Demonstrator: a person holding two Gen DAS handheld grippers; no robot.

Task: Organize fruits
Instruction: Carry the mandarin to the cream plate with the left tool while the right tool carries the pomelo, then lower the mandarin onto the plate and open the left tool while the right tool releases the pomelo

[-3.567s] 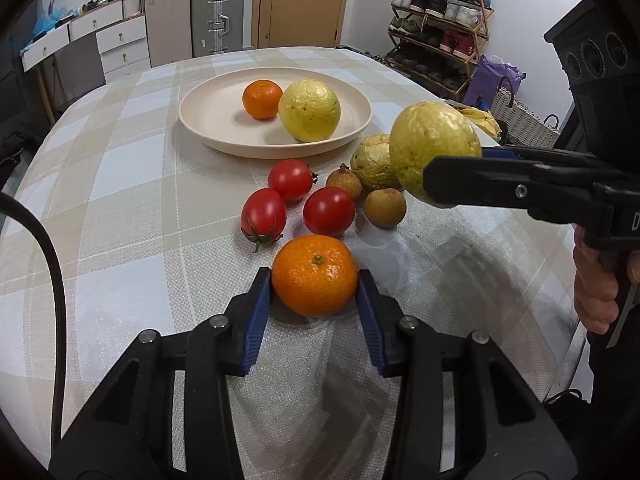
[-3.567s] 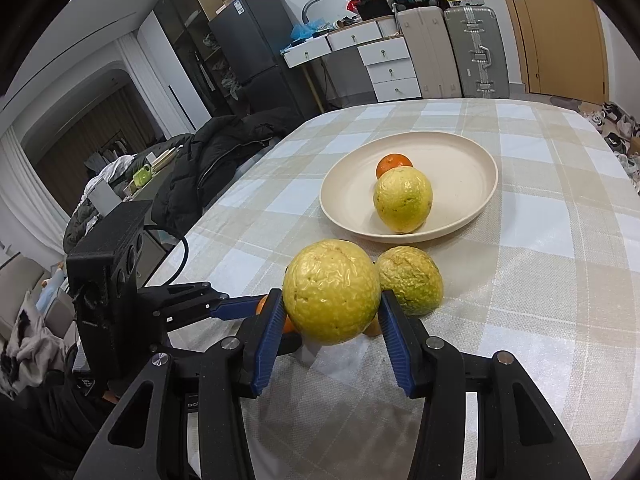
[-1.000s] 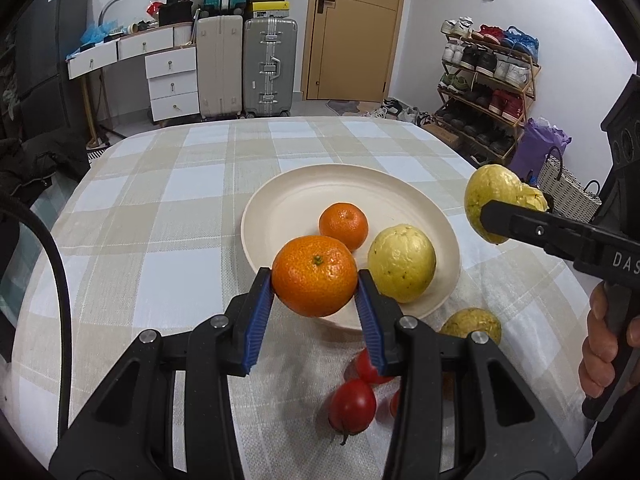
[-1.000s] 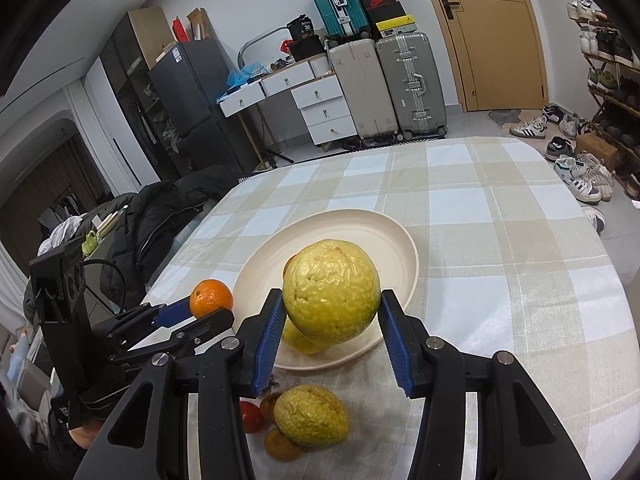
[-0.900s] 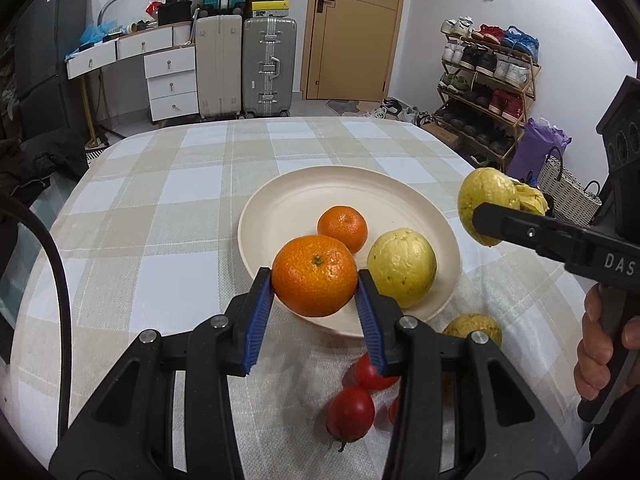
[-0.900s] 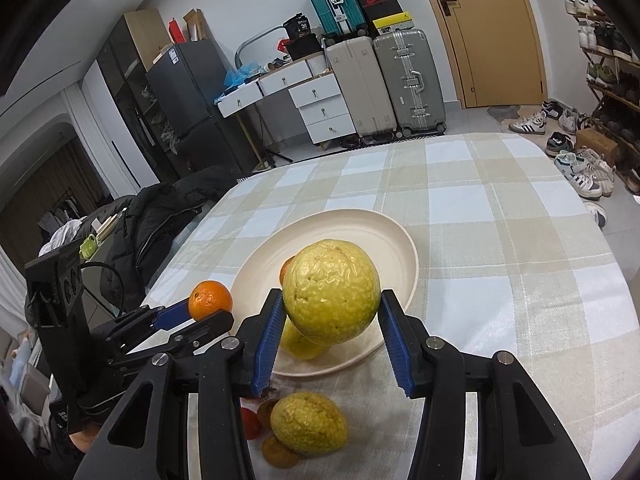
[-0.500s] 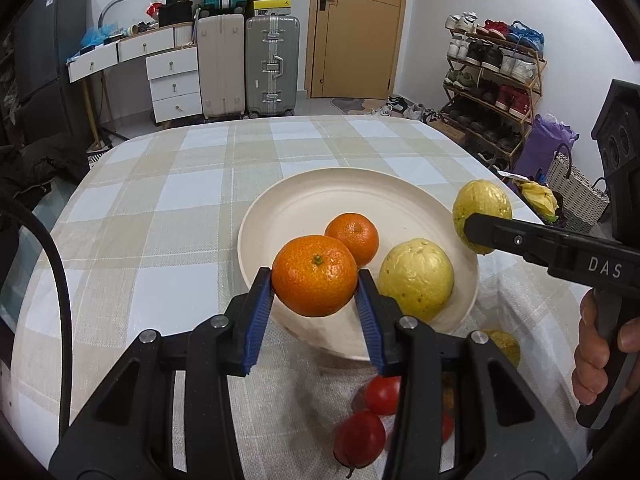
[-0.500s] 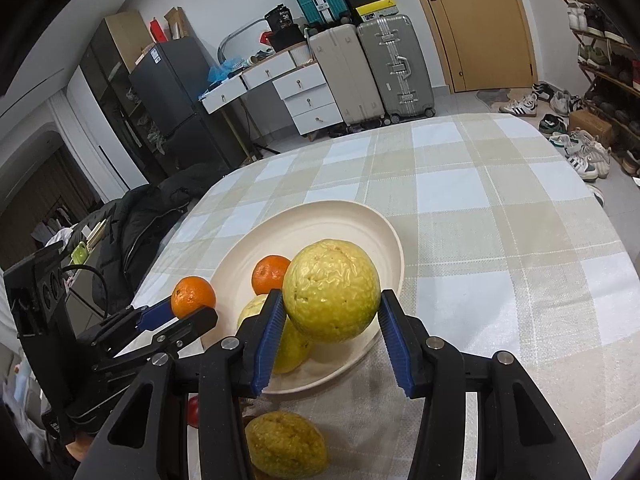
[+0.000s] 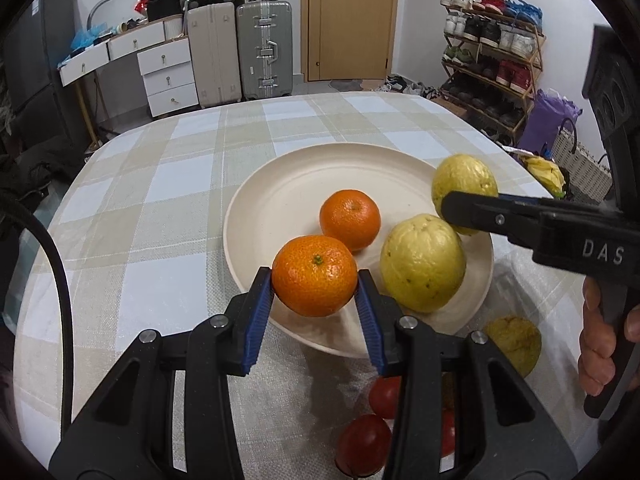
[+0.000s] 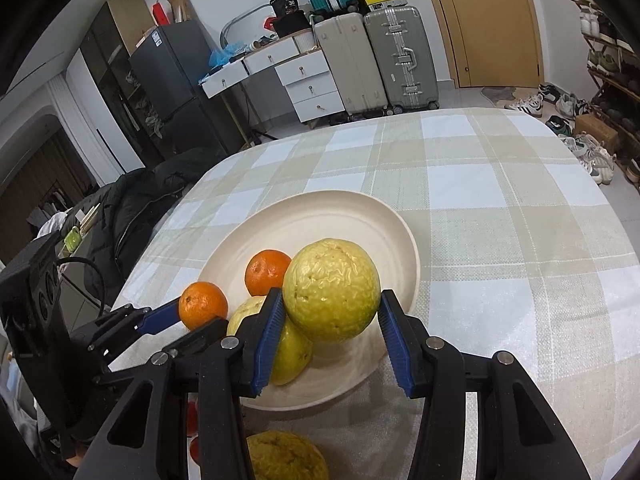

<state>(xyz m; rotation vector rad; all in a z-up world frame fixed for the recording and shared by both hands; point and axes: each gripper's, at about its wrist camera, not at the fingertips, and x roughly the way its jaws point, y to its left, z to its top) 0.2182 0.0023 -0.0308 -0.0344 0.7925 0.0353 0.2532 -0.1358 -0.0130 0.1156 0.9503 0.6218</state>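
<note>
My left gripper [image 9: 315, 280] is shut on an orange [image 9: 314, 275] and holds it above the near rim of the cream plate [image 9: 280, 196]. My right gripper [image 10: 331, 322] is shut on a wrinkled yellow fruit [image 10: 331, 290] and holds it over the plate's right side [image 10: 360, 216]. On the plate lie another orange [image 9: 350, 219] and a yellow fruit [image 9: 422, 262]. Each gripper shows in the other's view, the left one with its orange [image 10: 202, 305], the right one with its fruit [image 9: 464, 184].
On the checked tablecloth [image 9: 160, 184] near the plate lie a yellow-green fruit [image 9: 514, 342] and some red tomatoes [image 9: 362, 444], partly hidden by my left gripper. Suitcases, drawers, a door and a shoe rack stand beyond the table.
Both grippers have carried their fruits forward from the pile to over the plate. In the last second they came closer and lower to it.
</note>
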